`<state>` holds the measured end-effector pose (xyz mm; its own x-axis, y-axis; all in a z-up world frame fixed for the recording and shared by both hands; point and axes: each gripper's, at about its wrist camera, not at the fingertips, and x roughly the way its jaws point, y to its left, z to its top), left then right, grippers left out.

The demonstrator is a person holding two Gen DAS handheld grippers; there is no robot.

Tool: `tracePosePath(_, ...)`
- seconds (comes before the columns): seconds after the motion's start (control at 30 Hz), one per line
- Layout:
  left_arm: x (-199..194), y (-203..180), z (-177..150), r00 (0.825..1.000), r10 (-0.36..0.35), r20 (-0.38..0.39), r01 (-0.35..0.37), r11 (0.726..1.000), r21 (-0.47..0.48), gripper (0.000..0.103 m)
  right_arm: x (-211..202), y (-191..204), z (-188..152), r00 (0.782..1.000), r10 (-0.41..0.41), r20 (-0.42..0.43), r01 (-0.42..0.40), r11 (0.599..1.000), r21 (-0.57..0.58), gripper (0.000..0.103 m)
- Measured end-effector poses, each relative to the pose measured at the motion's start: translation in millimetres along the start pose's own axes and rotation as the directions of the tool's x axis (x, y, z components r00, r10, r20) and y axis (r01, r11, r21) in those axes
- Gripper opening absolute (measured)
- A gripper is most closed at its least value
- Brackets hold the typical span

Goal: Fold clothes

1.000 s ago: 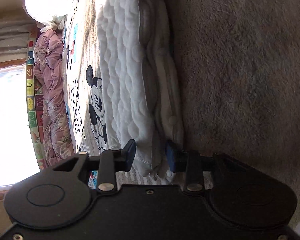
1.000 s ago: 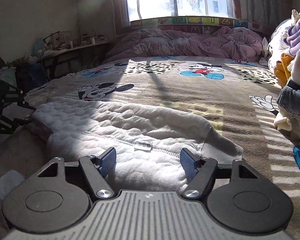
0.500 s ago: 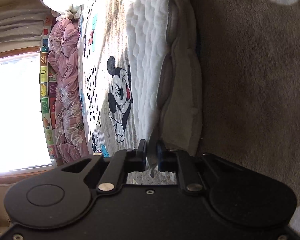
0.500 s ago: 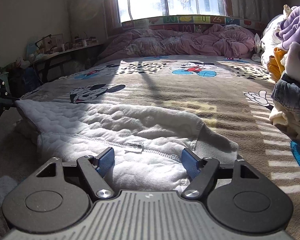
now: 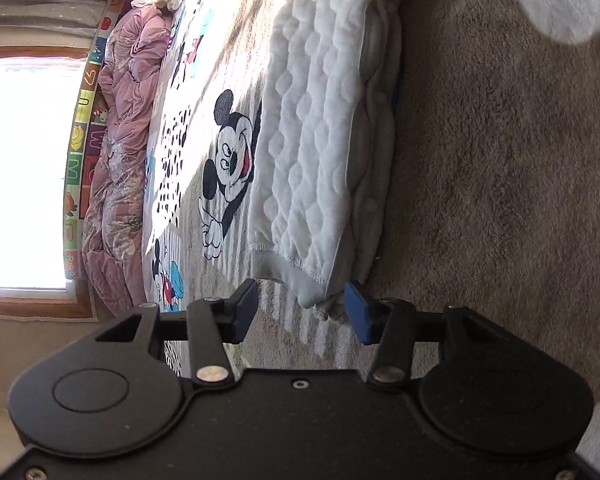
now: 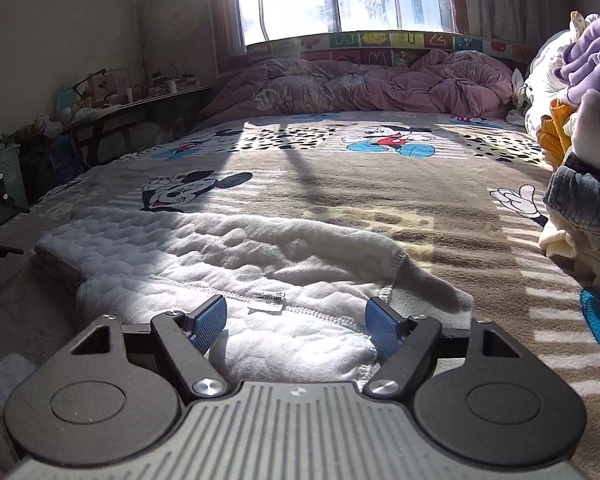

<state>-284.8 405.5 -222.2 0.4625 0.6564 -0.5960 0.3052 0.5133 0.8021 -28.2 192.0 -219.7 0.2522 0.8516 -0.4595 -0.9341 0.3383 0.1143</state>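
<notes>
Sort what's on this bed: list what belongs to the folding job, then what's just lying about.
Belongs to the job:
- white quilted garment, laid flat
- left hand-held gripper, jaws opening, the garment's corner between them
- right hand-held gripper, open over the garment

Lying about:
- pink duvet
- clothes pile
- cartoon-mouse blanket
- cluttered desk

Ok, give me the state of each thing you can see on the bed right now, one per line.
White quilted garment: lying flat, partly folded, inside out with label showing.
Left gripper: jaws opening, garment corner between them, not pressed.
Right gripper: open over the garment's near edge.
Pink duvet: crumpled under the window.
Clothes pile: unfolded heap.
</notes>
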Motion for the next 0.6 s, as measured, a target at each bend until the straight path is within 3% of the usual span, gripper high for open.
tracePosePath(0.07, 0, -8, 13, 0.999, -0.002, 0.04, 0.002, 1.0, 0.01, 0.038, -7, 7, 1, 1.0, 0.016, 0.023, -0.016, 1.0, -0.026, 0.075)
tracePosePath(0.13, 1, -11, 23, 0.998, -0.006, 0.056, 0.005, 1.0, 0.013, 0.035, -14, 16, 2, 0.997, 0.052, 0.049, -0.049, 0.998, -0.044, 0.075)
tracePosePath(0.27, 5, -8, 42, 0.995, -0.043, 0.092, 0.045, 0.999, -0.027, 0.033, -12, 38, 1, 0.992, 0.117, 0.057, -0.111, 0.989, -0.1, 0.075)
tracePosePath(0.5, 14, -15, 57, 0.995, -0.053, 0.082, 0.052, 0.999, 0.014, 0.03, -1, 64, -5, 0.988, 0.154, 0.013, -0.149, 0.971, -0.186, 0.075)
tracePosePath(0.57, 17, -15, 58, 0.996, -0.061, 0.07, 0.06, 0.998, 0.017, 0.017, -1, 64, -6, 0.988, 0.156, 0.01, -0.151, 0.972, -0.178, 0.075)
tracePosePath(0.6, 17, -16, 59, 0.996, -0.058, 0.064, 0.056, 0.998, 0.034, 0.016, -1, 63, -6, 0.988, 0.157, 0.009, -0.153, 0.973, -0.175, 0.075)
